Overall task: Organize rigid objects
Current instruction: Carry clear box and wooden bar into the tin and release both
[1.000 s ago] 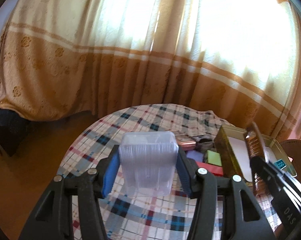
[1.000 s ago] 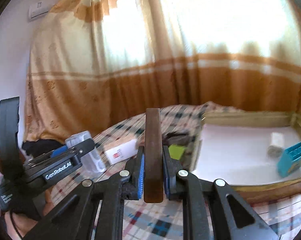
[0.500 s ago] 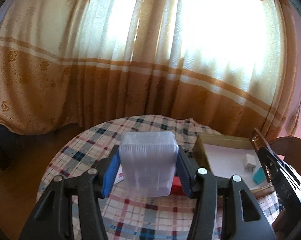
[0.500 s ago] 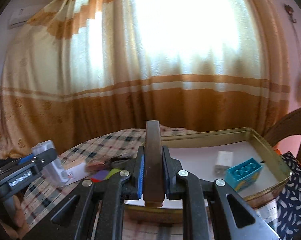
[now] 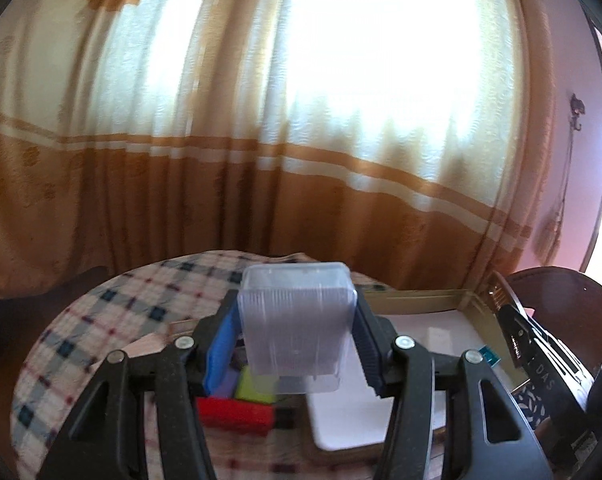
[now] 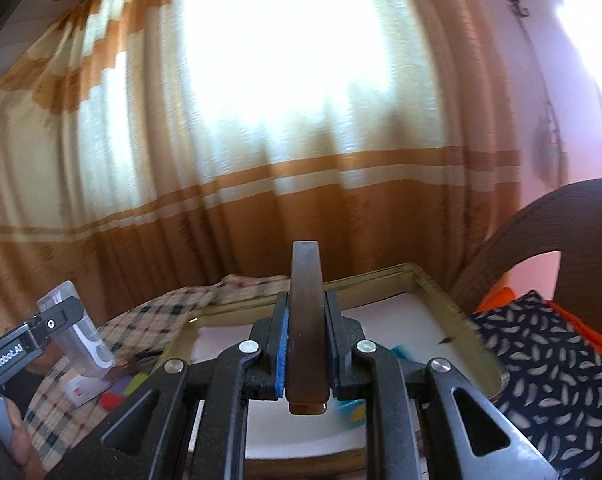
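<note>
While still swinging toward the tray, both views now look at more wall and less tablecloth than a second ago. Curtain [image 5: 261,128] filling the whole upper field, chair back [image 6: 541,236] newly in sight at 3 o'clock. Plaid tablecloth [image 5: 101,320] pushed off to 9 o'clock. Gold-rimmed tray [image 6: 433,280], a second ago off at 3 o'clock in the right wrist view, now dead ahead under the right gripper [image 6: 305,356]; in the left wrist view its white floor now reaches in under the left gripper [image 5: 297,344]. By the look of it, carry nearly over, set-down in the tray next. Clear plastic box [image 5: 297,332] squeezed between the blue pads, fingers roughly a third apart, held above the tray's near edge, with red block [image 5: 237,416] and yellow-green piece [image 5: 253,388] on the cloth at 7 o'clock below it. Brown flat piece [image 6: 305,328] clamped on edge, upright, fingers as near together as it allows, hanging over the tray floor. Blue block [image 6: 399,350] in the tray, half hidden behind the right finger. White piece [image 5: 439,336] beside it, too blurred to name.
</note>
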